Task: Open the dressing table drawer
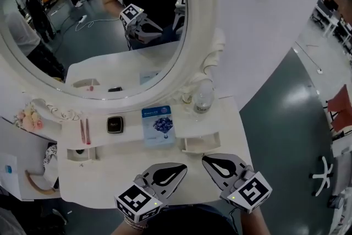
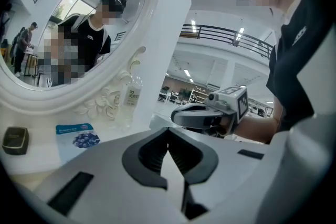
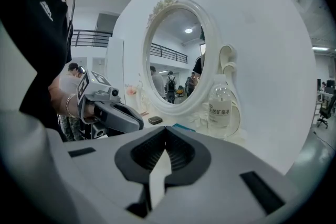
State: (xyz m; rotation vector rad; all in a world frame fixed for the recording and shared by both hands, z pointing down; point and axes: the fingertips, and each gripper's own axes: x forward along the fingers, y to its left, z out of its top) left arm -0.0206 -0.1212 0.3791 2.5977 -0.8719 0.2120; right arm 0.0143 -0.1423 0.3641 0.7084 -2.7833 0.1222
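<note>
The white dressing table (image 1: 104, 176) stands under an oval mirror (image 1: 199, 30). Two small drawers sit under its raised shelf, one on the left (image 1: 82, 153) and one on the right (image 1: 201, 144); the right one juts out a little. My left gripper (image 1: 183, 168) hovers over the table's near edge, shut and empty, its own tips (image 2: 168, 131) meeting. My right gripper (image 1: 205, 160) hangs beside it, just in front of the right drawer and apart from it, also shut and empty (image 3: 166, 131). Each gripper shows in the other's view, the right gripper (image 2: 176, 117) and the left gripper (image 3: 138, 124).
On the shelf lie a blue packet (image 1: 158, 125), a black compact (image 1: 114, 124) and pink sticks (image 1: 85, 131). A clear bottle (image 1: 203, 98) stands by the mirror frame. Flowers (image 1: 29, 117) sit at the far left. People show in the mirror's reflection. Grey floor lies to the right.
</note>
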